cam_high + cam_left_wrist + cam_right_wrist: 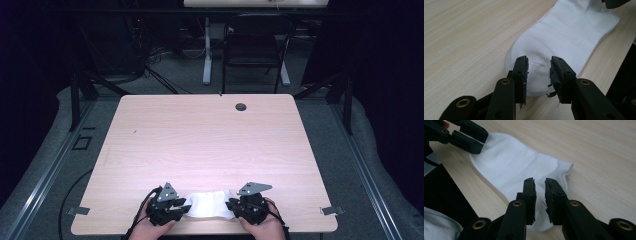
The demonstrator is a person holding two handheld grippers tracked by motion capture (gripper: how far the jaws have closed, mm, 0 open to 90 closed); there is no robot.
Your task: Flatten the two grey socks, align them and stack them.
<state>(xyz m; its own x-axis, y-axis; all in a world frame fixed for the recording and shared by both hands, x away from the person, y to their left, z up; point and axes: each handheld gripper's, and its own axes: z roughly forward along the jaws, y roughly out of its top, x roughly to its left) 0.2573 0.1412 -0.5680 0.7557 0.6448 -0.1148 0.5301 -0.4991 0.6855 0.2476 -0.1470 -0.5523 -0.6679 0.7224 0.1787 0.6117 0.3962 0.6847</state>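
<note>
A white sock [210, 204] lies flat along the near edge of the light wooden table [200, 135]. My left gripper [184, 207] is at the sock's left end and my right gripper [231, 205] at its right end, each held in a hand. In the left gripper view the jaws of the left gripper [539, 62] stand apart over the sock [564, 32], gripping nothing. In the right gripper view the right gripper [539, 183] hovers over the sock [511, 162] with a narrow gap between its pads. The left gripper [471, 137] shows at the far end there.
The table's near edge runs just beneath the sock. A dark cable grommet [241, 106] sits near the far edge. A black chair [255, 50] and a white desk leg [207, 50] stand beyond the table. Metal clips [80, 210] mark the near corners.
</note>
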